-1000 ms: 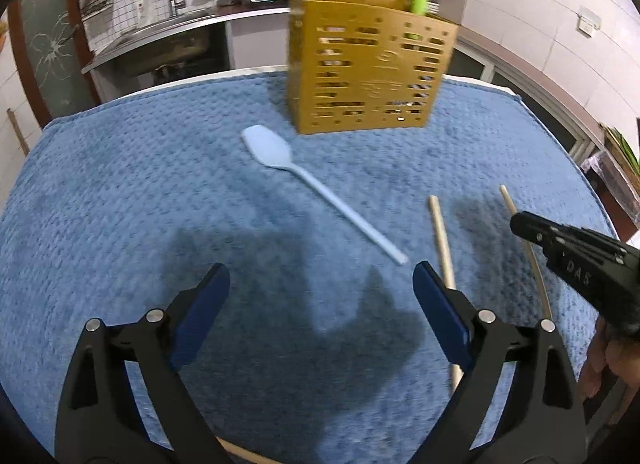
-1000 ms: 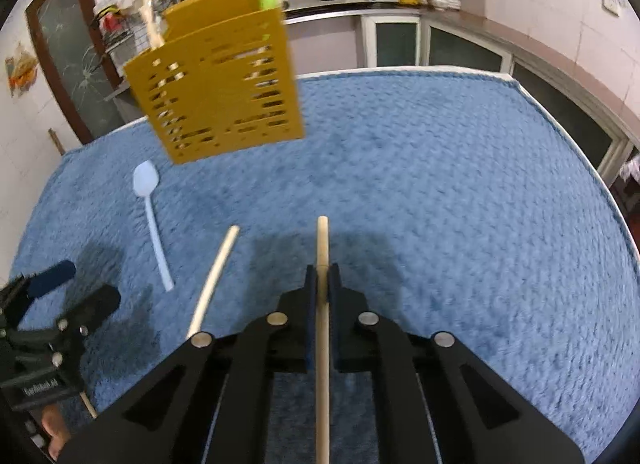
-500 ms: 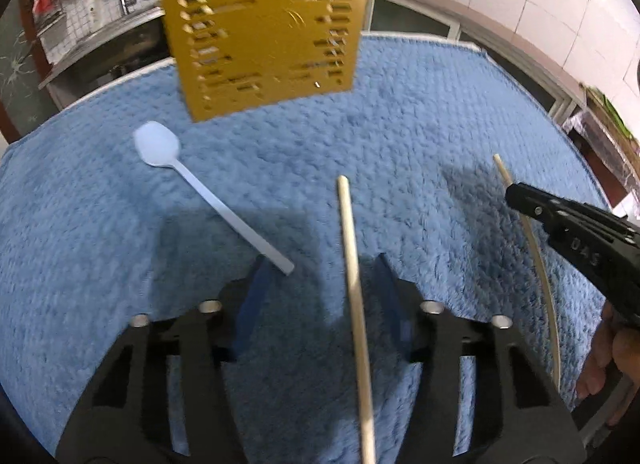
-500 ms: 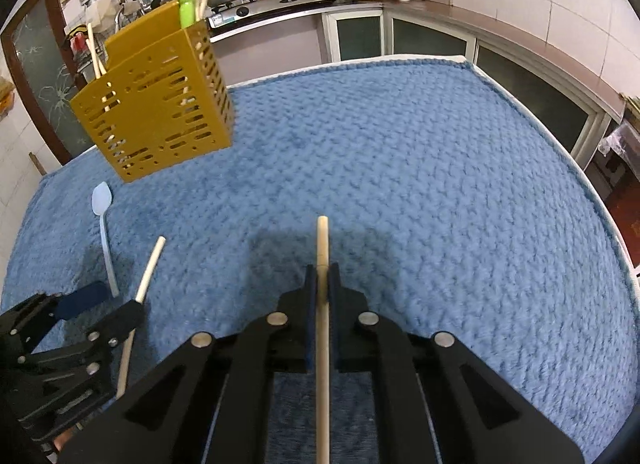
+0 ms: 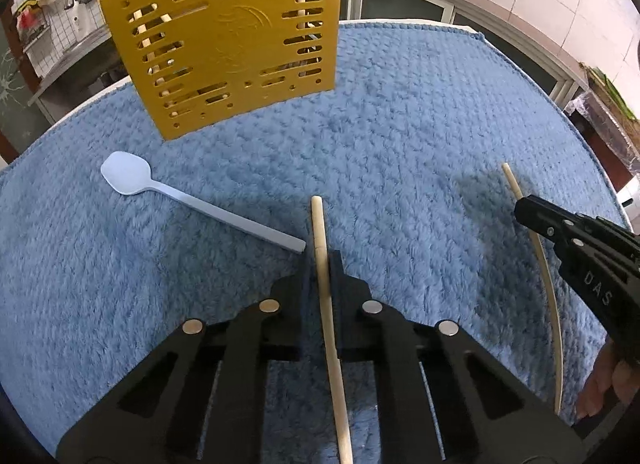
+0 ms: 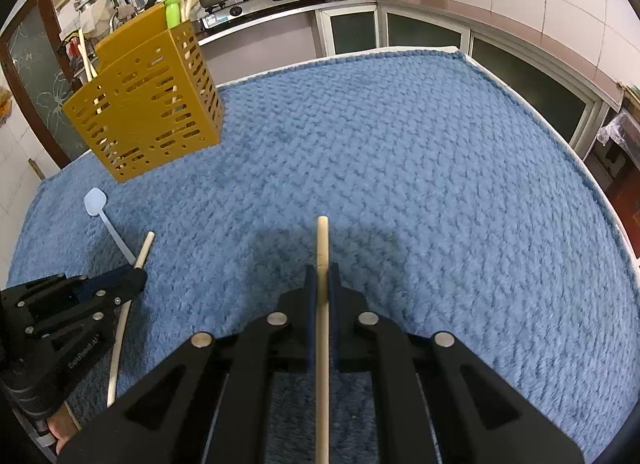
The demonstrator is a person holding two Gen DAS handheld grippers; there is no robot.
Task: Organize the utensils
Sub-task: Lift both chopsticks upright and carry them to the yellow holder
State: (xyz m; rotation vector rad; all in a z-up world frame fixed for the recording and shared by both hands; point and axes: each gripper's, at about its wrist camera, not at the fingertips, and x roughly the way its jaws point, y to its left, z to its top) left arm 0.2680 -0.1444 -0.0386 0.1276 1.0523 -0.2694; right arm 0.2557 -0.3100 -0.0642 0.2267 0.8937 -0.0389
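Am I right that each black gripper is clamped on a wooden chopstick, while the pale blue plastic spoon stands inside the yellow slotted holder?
Not quite. The pale blue plastic spoon lies flat on the blue towel, in front of the yellow slotted holder, as the left wrist view shows. Both the left gripper and right gripper are indeed clamped on wooden chopsticks.

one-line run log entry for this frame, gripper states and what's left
left gripper: shut on chopstick | right gripper: shut on second chopstick | loose: blue spoon on towel | target: yellow holder
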